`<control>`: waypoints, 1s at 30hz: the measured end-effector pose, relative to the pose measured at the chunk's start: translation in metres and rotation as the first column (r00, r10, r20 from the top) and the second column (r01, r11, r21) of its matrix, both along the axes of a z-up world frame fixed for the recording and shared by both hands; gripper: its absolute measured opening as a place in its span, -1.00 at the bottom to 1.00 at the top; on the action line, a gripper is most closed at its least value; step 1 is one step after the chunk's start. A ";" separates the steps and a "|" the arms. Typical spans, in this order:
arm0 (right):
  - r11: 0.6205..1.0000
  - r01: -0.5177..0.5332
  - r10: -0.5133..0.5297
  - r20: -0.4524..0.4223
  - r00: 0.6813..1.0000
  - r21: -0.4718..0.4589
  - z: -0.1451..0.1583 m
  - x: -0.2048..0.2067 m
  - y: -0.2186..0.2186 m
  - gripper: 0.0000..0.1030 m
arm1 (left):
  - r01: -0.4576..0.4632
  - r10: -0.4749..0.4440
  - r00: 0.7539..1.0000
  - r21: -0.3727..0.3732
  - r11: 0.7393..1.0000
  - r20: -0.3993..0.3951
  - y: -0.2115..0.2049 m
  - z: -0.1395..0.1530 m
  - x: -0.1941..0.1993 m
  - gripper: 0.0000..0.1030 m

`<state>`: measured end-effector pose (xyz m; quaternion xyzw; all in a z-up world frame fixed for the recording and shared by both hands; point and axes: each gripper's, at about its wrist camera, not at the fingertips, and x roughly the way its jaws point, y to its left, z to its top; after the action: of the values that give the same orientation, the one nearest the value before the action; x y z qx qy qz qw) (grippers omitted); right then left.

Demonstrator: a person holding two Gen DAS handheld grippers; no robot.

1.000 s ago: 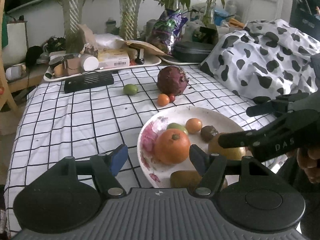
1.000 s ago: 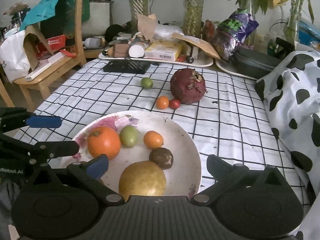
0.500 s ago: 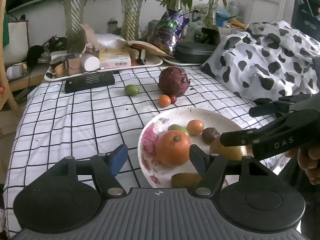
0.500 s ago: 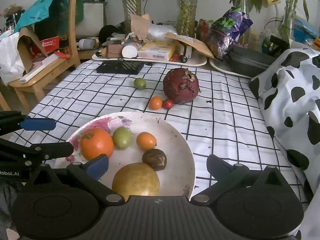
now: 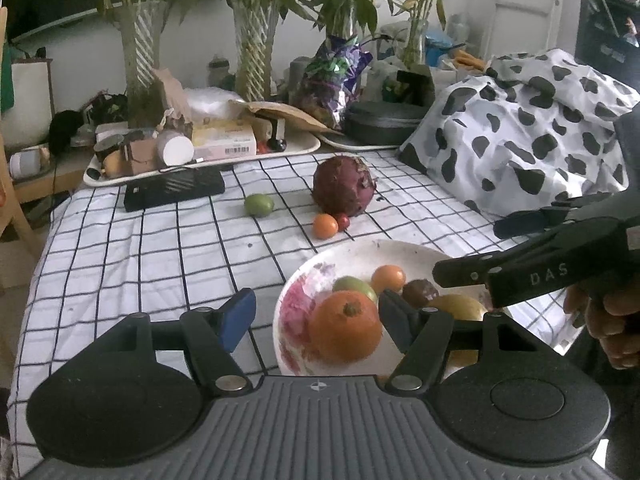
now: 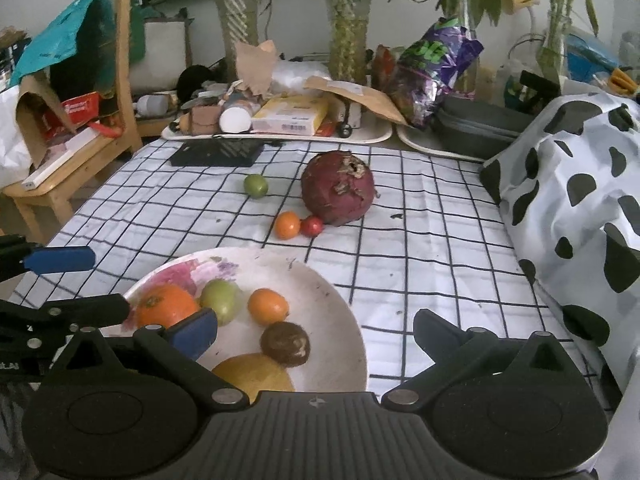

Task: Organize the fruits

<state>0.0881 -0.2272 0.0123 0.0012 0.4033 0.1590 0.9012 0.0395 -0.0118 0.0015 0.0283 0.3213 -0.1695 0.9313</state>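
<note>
A white flowered plate (image 6: 336, 312) (image 5: 352, 256) near the table's front holds a large orange (image 6: 164, 310), a green fruit (image 6: 219, 300), a small orange (image 6: 268, 306), a brown fruit (image 6: 285, 344) and a yellow fruit (image 6: 256, 374). Beyond it on the checked cloth lie a small orange (image 6: 287, 225), a red fruit (image 6: 311, 226), a green fruit (image 6: 255, 185) and a big dark-red round one (image 6: 338, 188). My left gripper (image 5: 316, 314) is open and empty over the plate's left edge. My right gripper (image 6: 316, 330) is open and empty over the plate's right part.
A black flat device (image 6: 218, 153) lies behind the fruit. White trays with boxes and clutter (image 6: 280, 120) and vases line the back edge. A cow-print cloth (image 6: 580, 184) covers the right side. A wooden chair (image 6: 72, 148) stands at the left.
Both grippers have drawn back slightly toward me and stay open. The fruits have not moved.
</note>
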 end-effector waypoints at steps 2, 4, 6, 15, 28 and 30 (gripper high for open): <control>1.000 0.012 -0.012 0.001 1.000 -0.002 -0.001 0.004 -0.002 1.00 | -0.001 0.001 1.000 0.001 1.000 0.001 0.000 0.000 0.004 0.29; 1.000 0.020 -0.020 0.002 1.000 -0.011 -0.003 0.008 -0.003 1.00 | 0.000 0.000 1.000 0.000 1.000 -0.002 0.001 -0.001 0.009 0.29; 1.000 0.024 -0.024 0.005 1.000 -0.019 -0.004 0.013 -0.003 1.00 | 0.006 -0.006 1.000 0.004 1.000 -0.005 0.002 -0.002 0.014 0.29; 0.999 0.027 -0.027 0.008 1.000 -0.039 -0.010 0.038 -0.007 1.00 | 0.036 -0.036 0.999 0.001 0.999 -0.029 0.003 -0.010 0.045 0.29; 0.998 0.030 -0.030 -0.001 1.000 -0.050 -0.021 0.077 -0.015 1.00 | 0.159 -0.159 0.985 -0.011 0.987 -0.068 -0.008 -0.026 0.095 0.28; 0.998 0.029 -0.029 -0.004 1.000 -0.053 -0.023 0.085 -0.015 1.00 | 0.177 -0.177 0.982 -0.010 0.984 -0.072 -0.010 -0.029 0.102 0.28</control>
<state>0.1729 -0.2425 -0.0111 -0.0165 0.4096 0.1352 0.9020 0.1418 -0.0222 -0.0271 0.0490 0.3510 -0.2529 0.9003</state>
